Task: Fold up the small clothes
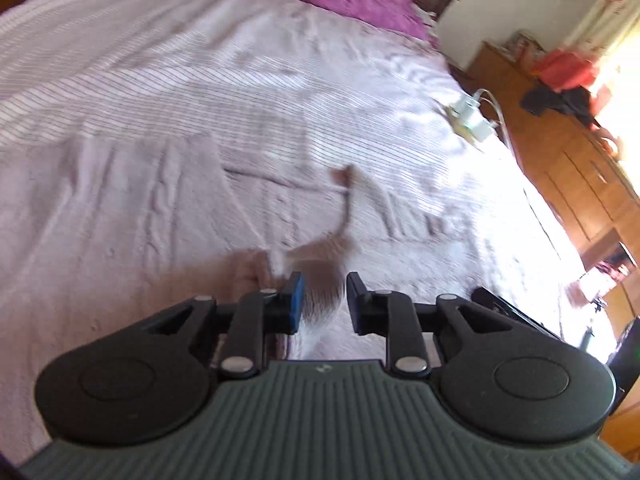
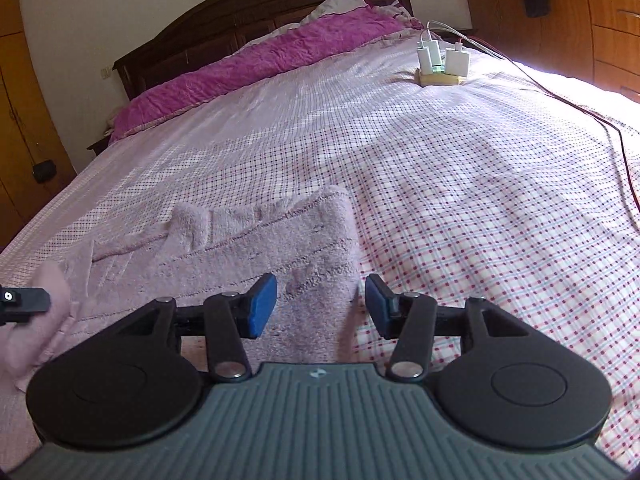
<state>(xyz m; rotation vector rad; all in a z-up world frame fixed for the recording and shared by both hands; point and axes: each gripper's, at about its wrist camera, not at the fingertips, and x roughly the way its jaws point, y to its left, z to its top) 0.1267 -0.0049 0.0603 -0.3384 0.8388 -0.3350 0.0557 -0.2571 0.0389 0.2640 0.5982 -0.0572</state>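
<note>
Towelling, pale pink and ribbed, makes up the small garment (image 2: 248, 248) that lies spread flat on the checked bedspread (image 2: 460, 208), near the foot of the bed and left of its middle, well apart from the magenta blanket (image 2: 256, 68) at the headboard; every place below is given relative to this garment. At its far left edge in the right wrist view, a bunched fold of the cloth sits against a black piece of the left tongs (image 2: 24, 304), which suggests that edge is being gathered there, though whether it is pinched cannot be told from that sliver. The left wrist view is blurred by motion: the left tongs (image 1: 322, 300) show a clear gap between the blue pads, and a brownish smear of cloth or cord hangs in that gap, too smeared to say whether it is held, so I read them as spread. Further right, the right tongs (image 2: 320, 304) hover low over the garment's near right border, jaws spread wide and holding nothing, with the hem running up between them. That placement looks like a line-up on the right edge so both sides can be lifted together for a fold, which appears not yet made. Beyond the garment's right side, well apart, white chargers on a yellowish power strip (image 2: 440, 64) rest on the bedspread, their cables trailing off toward the wooden dresser (image 2: 560, 20).
</note>
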